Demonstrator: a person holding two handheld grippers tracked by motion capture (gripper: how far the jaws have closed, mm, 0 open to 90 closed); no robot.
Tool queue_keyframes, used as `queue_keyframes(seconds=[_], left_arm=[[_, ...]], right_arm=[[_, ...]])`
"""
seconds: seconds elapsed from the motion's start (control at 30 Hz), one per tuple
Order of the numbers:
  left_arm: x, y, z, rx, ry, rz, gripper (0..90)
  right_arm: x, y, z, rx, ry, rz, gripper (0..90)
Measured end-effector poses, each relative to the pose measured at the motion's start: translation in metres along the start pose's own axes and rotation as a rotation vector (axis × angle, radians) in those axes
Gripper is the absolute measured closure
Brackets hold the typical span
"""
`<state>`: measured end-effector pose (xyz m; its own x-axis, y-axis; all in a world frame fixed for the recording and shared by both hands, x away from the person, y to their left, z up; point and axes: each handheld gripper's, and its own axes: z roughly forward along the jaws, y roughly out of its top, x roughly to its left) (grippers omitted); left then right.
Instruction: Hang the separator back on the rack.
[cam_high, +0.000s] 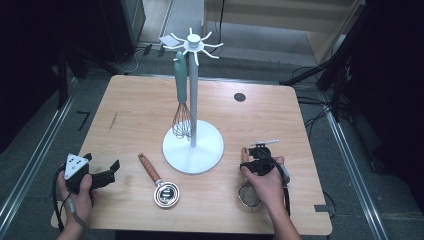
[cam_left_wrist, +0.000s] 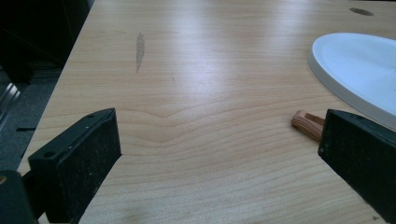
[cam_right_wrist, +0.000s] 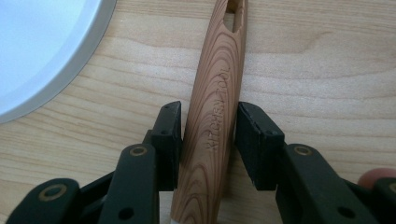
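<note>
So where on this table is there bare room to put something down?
The far left corner of the table, left of the whisk, is bare. So is the far right, around the dark round mark. The near edge is crowded: left tongs, measuring cup, stand base, and right tongs around a wooden handle.

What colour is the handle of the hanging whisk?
The whisk handle is pale teal green, best seen in the high view.

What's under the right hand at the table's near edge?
The right gripper, its jaws on either side of a wooden handle. A round metal rim shows beside the hand; the hand covers how rim and handle join.
</note>
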<state>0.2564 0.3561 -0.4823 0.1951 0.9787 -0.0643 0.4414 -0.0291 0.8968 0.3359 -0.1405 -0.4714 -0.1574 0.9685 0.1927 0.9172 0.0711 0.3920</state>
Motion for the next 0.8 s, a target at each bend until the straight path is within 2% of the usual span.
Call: queue_keyframes(seconds=[0.17,0.3,0.5,0.8], left_arm=[[-0.0001,0.0000,0.0000,0.000,0.000,0.000,0.0],[-0.0002,0.0001,-0.0001,0.002,0.002,0.003,0.0],[-0.0001,0.0001,0.0000,0.002,0.002,0.003,0.0],[0.0001,0.0000,0.0000,0.001,-0.001,0.000,0.0]], right_arm=[[0.0030,0.0000,0.0002,0.004,-0.026,-0.014,63.7],[0.0023,-0.0001,-0.0001,0.007,-0.036,-0.018,68.9],[0.0046,-0.0012,-0.0001,0.003,-0.051,-0.056,69.6],[0.0033,-0.0034,0.0001,-0.020,-0.035,-0.073,70.0]])
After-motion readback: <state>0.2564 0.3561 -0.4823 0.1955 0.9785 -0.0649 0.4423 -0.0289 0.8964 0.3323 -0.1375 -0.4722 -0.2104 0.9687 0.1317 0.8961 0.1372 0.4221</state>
